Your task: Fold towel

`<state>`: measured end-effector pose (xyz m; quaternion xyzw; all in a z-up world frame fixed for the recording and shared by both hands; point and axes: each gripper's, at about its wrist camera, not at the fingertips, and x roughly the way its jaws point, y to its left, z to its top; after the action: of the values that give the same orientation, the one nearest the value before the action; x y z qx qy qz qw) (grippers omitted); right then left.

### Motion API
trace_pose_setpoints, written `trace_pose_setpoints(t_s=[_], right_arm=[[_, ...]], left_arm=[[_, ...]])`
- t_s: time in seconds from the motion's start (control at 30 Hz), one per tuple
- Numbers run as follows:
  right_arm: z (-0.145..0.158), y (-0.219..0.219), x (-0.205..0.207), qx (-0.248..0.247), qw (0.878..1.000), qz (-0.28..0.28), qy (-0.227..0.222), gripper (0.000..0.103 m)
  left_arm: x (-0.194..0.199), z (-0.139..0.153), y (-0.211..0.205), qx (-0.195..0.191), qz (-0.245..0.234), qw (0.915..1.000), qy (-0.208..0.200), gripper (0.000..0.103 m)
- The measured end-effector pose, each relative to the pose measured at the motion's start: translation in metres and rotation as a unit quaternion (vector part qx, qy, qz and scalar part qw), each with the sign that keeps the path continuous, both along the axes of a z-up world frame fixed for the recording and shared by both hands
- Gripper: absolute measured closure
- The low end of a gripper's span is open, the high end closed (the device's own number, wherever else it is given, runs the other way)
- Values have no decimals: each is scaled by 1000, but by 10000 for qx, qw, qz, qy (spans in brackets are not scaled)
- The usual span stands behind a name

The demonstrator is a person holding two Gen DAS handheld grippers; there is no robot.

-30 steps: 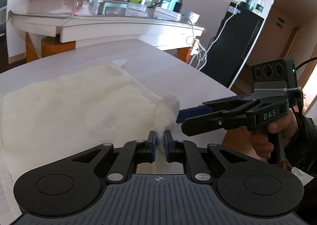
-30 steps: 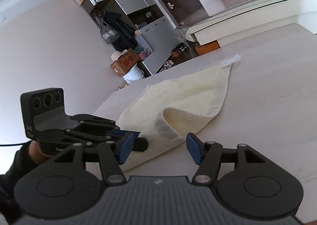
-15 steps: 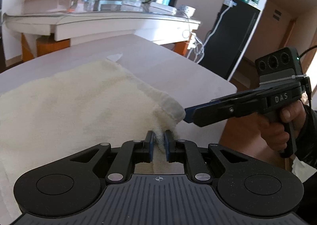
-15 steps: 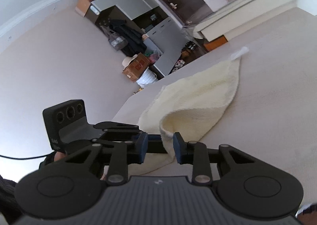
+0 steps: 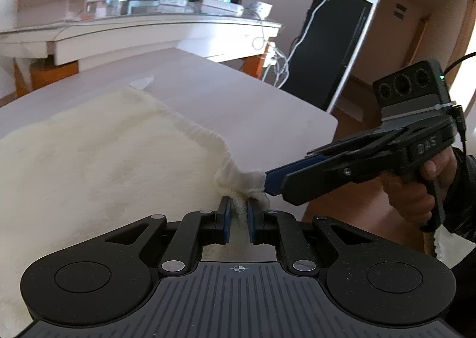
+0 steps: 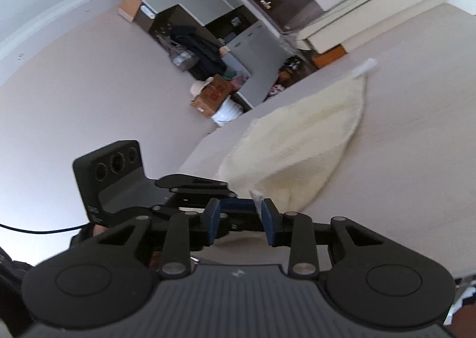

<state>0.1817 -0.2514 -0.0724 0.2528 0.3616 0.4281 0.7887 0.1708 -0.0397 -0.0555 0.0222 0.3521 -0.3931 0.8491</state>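
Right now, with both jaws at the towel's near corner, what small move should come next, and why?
Probably slide the right gripper along the near edge, away from the left gripper. Both are crowded on one corner of the towel, and a fold likely needs two corners held apart.

right gripper: jaws narrower than 1 s ago, now at corner of fluffy cream terry towel | corner now lifted, stretched

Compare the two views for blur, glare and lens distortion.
Left wrist view: towel sharp, glare on the glass tabletop, straight edges bowed by the fisheye. Right wrist view: motion-blurred, towel soft, room tilted, walls curved.
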Motion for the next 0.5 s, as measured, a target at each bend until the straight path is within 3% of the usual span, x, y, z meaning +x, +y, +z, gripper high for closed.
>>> trace_pose_setpoints(t_s=[0.13,0.43,0.5], right_arm=[[-1,-12,-4,-76,9996,-287,-25,57],[-2,-7,-1,-688,9971,-195,-269,58],[-2,-6,-3,-708,9971,-97,-256,64]], left_arm=[[-1,-1,-8,60,-164,9998,-53,92],[-2,0,-15,110,-217,9997,-82,91],[-2,0,-14,112,-192,9997,-91,91]])
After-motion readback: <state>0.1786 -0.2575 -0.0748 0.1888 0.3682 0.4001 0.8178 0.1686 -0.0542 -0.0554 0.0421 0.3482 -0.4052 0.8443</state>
